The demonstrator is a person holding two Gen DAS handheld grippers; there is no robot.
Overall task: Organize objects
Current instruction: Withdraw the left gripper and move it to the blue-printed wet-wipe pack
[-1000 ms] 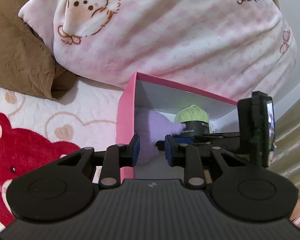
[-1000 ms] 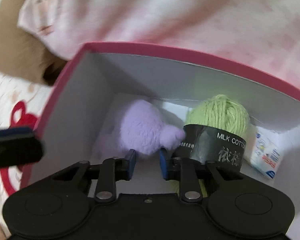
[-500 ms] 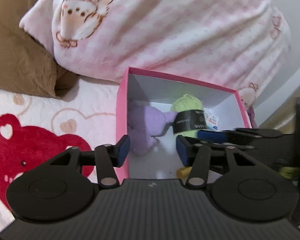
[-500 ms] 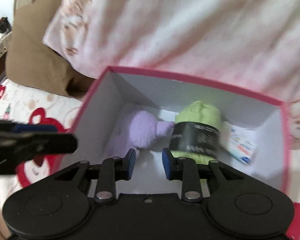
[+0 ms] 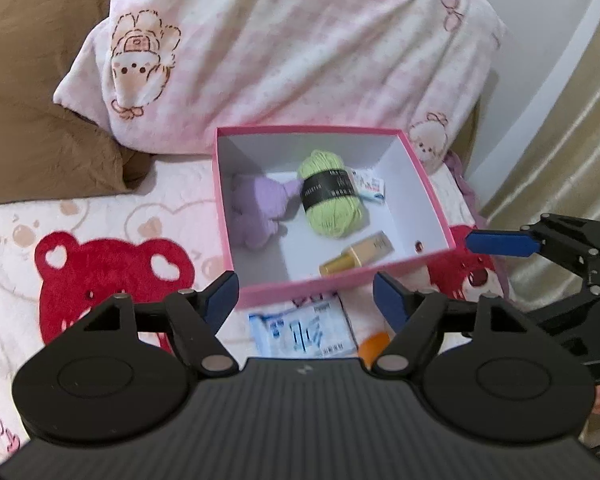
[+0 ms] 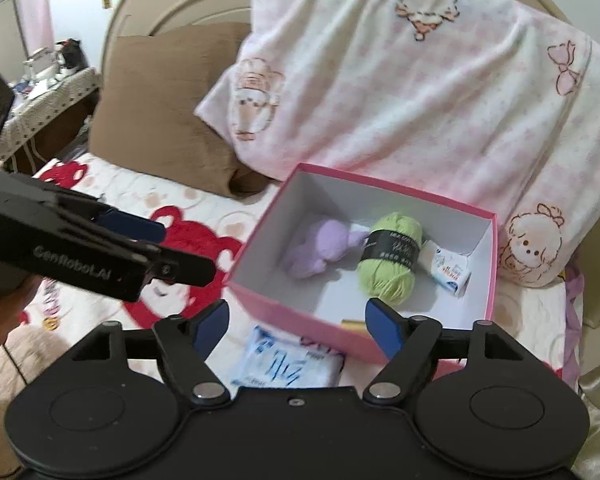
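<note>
Left wrist view: the left gripper (image 5: pixel 306 300) fills the lower half of the frame, its jaws opening with nothing between the blue pads. Just above the pads, at centre frame, lies the pink box (image 5: pixel 426 184) on a bedspread (image 5: pixel 112 216) printed with red bears. Inside the box, left to right: a purple plush toy (image 5: pixel 256 210) against the left wall, a green yarn ball (image 5: pixel 332 196) with a black band at centre, and a small white-and-blue packet (image 5: pixel 370 186) behind the yarn. A gold bottle (image 5: pixel 358 258) lies near the box's front wall. Outside the box, directly between the pads and touching its near edge, lies a blue-and-white tissue pack (image 5: pixel 304 330); an orange object (image 5: pixel 374 342) shows beside it, too hidden to identify. The right gripper (image 5: pixel 500 242) enters at the right edge of the frame.

Right wrist view: the right gripper (image 6: pixel 296 326) occupies the lower frame, its jaws likewise opening and empty. The box sits above and right of the pads, its near wall just behind the right pad. The tissue pack lies between the pads at lower centre. A pink pillow (image 6: pixel 400 96) leans behind the box at upper right; a brown pillow (image 6: pixel 160 104) sits at upper left.
</note>
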